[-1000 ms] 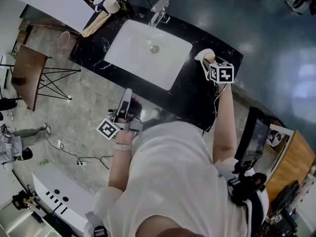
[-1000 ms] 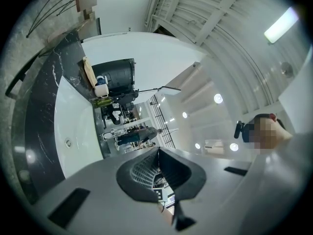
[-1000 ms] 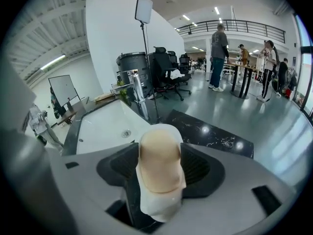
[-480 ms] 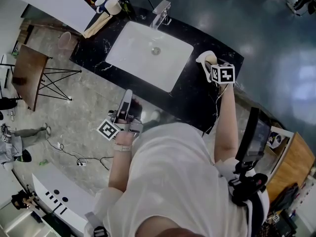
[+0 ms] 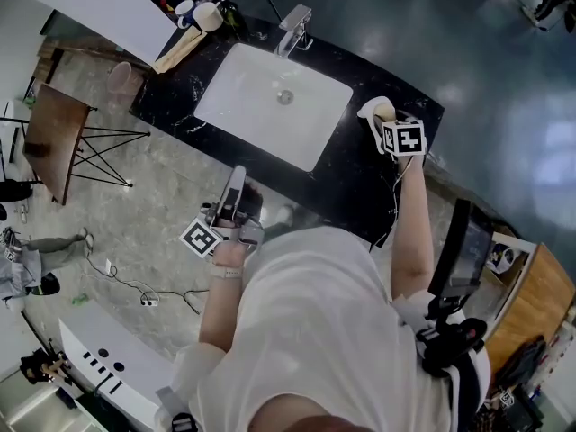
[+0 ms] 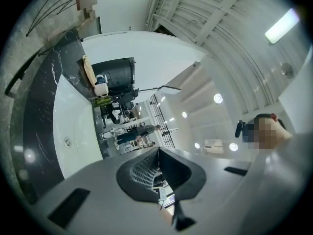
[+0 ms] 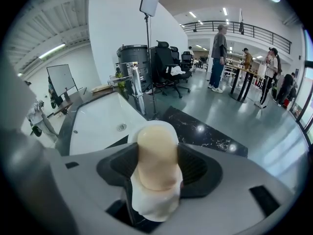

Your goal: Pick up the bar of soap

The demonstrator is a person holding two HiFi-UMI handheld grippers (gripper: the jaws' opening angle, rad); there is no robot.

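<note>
A cream bar of soap point(image 7: 156, 148) sits between the jaws of my right gripper point(image 7: 157, 164), which is shut on it. A white soap dish point(image 7: 155, 202) shows under the bar; I cannot tell whether they touch. In the head view the right gripper point(image 5: 383, 117) is over the black counter point(image 5: 360, 174), right of the sink, with the soap point(image 5: 385, 109) and dish point(image 5: 369, 111) at its tip. My left gripper point(image 5: 236, 176) hangs in front of the counter, off its near edge. Its pads point(image 6: 146, 173) meet with nothing between them.
A white sink point(image 5: 234, 106) fills the counter's middle, with a chrome faucet point(image 5: 294, 25) behind it. A cup and bottles point(image 5: 205, 13) stand at the counter's back left. A wooden table point(image 5: 49, 133) stands at the left, a screen on a stand point(image 5: 459, 250) at the right.
The whole head view has slid slightly down. Both grippers keep their places, and the right one stays shut on the soap.
</note>
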